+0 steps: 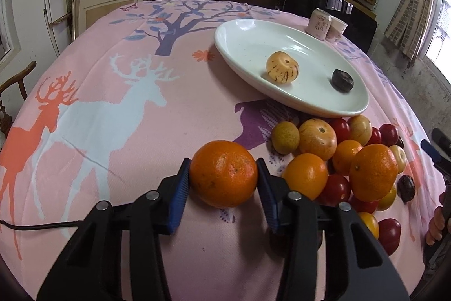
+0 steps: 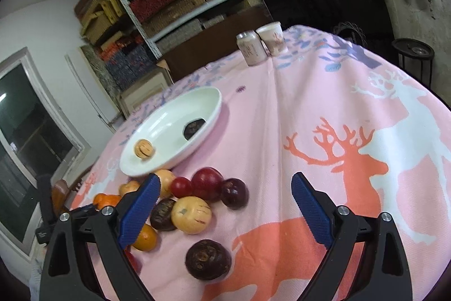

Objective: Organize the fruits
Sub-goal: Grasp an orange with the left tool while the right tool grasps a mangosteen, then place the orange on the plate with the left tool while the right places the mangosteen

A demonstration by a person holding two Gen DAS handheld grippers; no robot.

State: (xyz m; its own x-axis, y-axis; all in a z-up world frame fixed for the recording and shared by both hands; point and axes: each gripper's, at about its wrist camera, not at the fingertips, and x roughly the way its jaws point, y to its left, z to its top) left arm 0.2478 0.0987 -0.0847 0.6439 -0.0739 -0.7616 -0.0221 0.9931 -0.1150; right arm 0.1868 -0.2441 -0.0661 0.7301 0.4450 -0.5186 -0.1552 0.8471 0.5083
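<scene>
My left gripper [image 1: 223,163] is shut on an orange [image 1: 224,174]; both blue pads press its sides, low over the pink deer tablecloth. To its right lies a pile of fruit [image 1: 338,160]: oranges, red tomatoes, pale striped and dark ones. Behind it a white oval plate [image 1: 253,47] holds a pale striped fruit [image 1: 282,71] and a dark fruit [image 1: 342,79]. My right gripper [image 2: 225,177] stands open above the pile's near side, gripping nothing. Below it lie a pale fruit [image 2: 191,215] and a dark round fruit [image 2: 208,258]. The plate [image 2: 169,120] is beyond.
A pink can [image 2: 251,48] and a paper cup [image 2: 272,37] stand at the table's far edge. Shelves of boxes fill the back wall. A wooden chair [image 1: 17,81] stands left of the table. The cloth left of the orange carries only its deer print.
</scene>
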